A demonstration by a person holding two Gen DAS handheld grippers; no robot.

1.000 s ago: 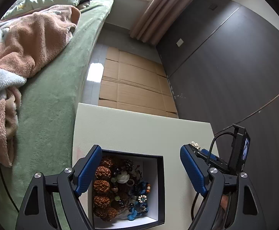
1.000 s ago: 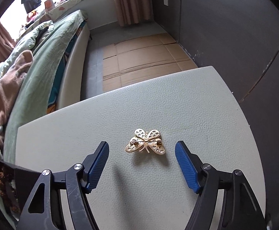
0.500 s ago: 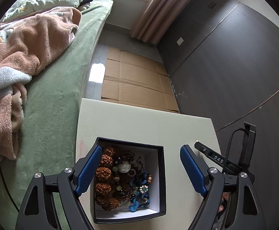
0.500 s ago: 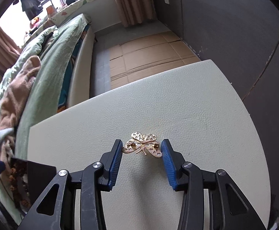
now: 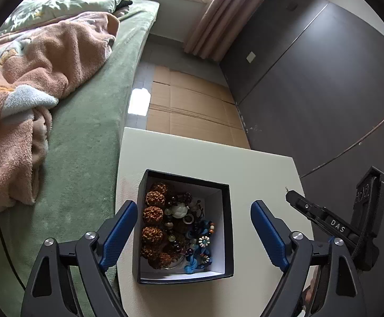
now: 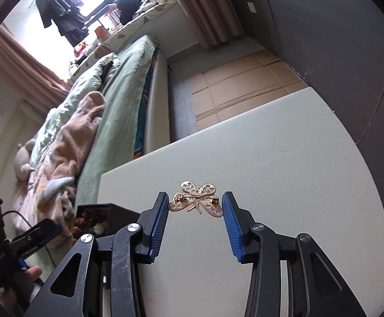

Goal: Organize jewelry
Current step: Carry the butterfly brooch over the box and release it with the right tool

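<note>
A gold butterfly brooch [image 6: 195, 202] hangs a little above the white table [image 6: 284, 171], pinched at its wing tips by my right gripper [image 6: 195, 199], which is shut on it. A black open box [image 5: 186, 177] with a white lining sits near the table's left edge. It holds a tangle of brown seed beads, dark beads and blue flower pieces [image 5: 176, 227]. My left gripper [image 5: 194, 206] hovers over the box; its jaws are opening, wider than the box, and touch nothing. From the right wrist, the box [image 6: 118, 210] shows at lower left.
A bed with a green cover [image 5: 81, 132] and a pink blanket [image 5: 33, 79] runs along the table's left side. Flattened cardboard [image 5: 192, 105] covers the floor beyond the table. A dark wall [image 5: 310, 92] stands to the right. A hand [image 6: 31, 273] shows at lower left.
My right gripper closed on the brooch and raised it off the table, tilting upward. The left gripper drew back, so the whole box now shows between its fingers.
</note>
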